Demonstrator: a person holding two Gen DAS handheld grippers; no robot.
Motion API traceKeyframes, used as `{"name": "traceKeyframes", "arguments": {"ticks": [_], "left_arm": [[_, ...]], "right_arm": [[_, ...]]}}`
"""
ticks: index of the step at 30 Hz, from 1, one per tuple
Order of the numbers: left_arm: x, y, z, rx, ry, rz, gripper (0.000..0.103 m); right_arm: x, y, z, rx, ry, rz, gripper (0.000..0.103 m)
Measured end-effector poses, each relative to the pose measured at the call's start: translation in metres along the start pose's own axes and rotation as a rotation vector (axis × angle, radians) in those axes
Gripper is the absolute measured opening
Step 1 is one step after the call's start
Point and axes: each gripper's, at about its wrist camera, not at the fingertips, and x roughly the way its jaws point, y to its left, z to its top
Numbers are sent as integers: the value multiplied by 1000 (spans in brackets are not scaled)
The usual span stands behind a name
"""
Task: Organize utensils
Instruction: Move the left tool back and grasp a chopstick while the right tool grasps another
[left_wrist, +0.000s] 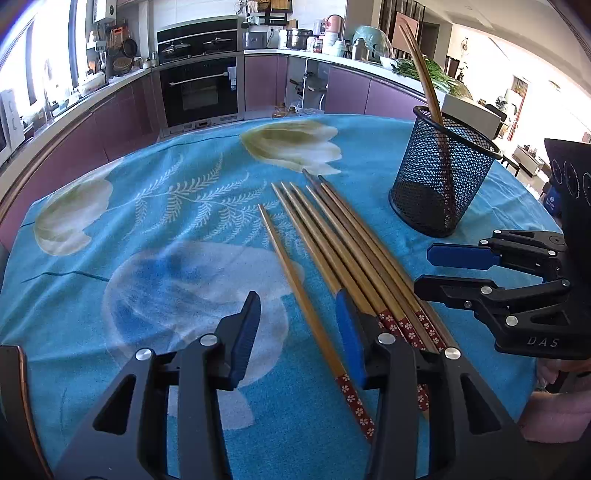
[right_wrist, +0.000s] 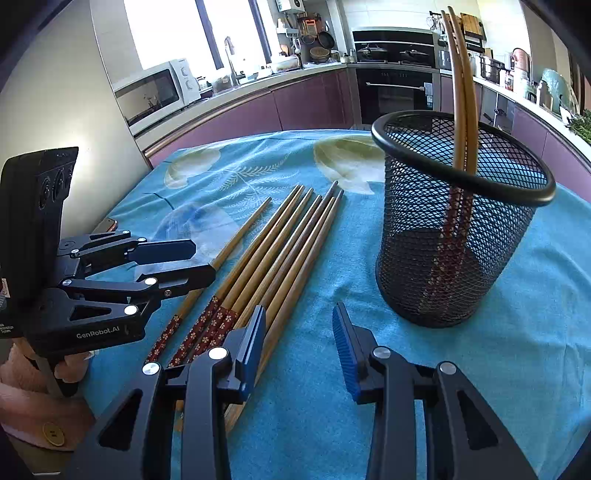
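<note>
Both grippers gape empty; left gripper (left_wrist: 295, 332) straddles the lone chopstick (left_wrist: 295, 288) — should pinch mid-shaft, then tip it into the mesh holder (left_wrist: 443, 177).

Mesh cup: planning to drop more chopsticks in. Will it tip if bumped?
Probably, somewhat. The mesh cup looks light, being open wire, and stands tall and unanchored on soft cloth. Two chopsticks lean on its rim, likely raising its balance.

Seven chopsticks on cloth (left_wrist: 334, 254), two chopsticks in holder (right_wrist: 461, 92), one mesh holder (right_wrist: 458, 236)

Bright daylight from blown-out windows (right_wrist: 166, 33) — sharp centre, fisheye-bent edges with dark vignetting.
</note>
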Motion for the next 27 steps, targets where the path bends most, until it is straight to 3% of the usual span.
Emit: {"name": "traceKeyframes", "arguments": {"ticks": [19, 27], "left_arm": [[16, 5, 2, 11, 40, 2, 32], [24, 3, 10, 15, 44, 14, 29]], "right_arm": [[3, 2, 0, -24, 27, -83, 36], [16, 4, 8, -23, 24, -98, 31]]}}
